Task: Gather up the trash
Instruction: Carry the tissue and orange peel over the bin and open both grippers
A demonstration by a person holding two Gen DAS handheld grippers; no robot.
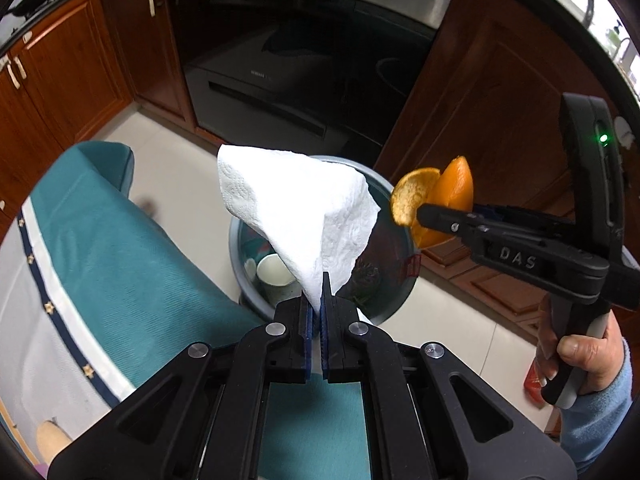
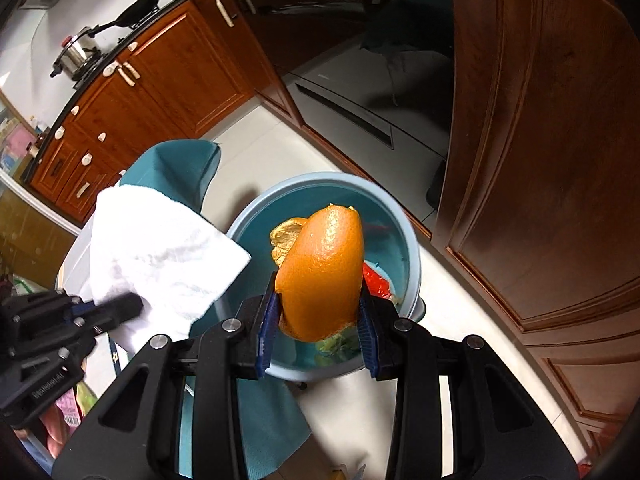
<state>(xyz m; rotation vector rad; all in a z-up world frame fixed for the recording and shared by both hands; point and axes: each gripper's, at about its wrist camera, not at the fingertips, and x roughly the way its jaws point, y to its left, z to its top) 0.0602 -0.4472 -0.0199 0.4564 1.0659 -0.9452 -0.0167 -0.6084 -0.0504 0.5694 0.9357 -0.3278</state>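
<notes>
Above the blue bin [image 2: 408, 248], the left gripper [image 1: 322, 280] pinches a paper towel [image 1: 296, 216]; at three o'clock, the right gripper [image 2: 318, 308], part open, clamps orange peel [image 2: 320, 276]. Teal tablecloth [image 1: 120, 248] crowds nine o'clock.

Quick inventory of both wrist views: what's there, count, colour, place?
paper towel: 1, white, pinched in left gripper
orange peel: 2 pieces, orange, in right gripper, over bin
trash bin: 1, grey-blue, on floor, holds paper cup and red wrapper
tablecloth: 1, teal, white and navy border, beside bin
cabinets: several, brown wood, along the wall
pot: 1, steel, on stove
left gripper: 1, black, shut
right gripper: 1, black, shut on peel
hand: 1, blue sleeve, holding right gripper
</notes>
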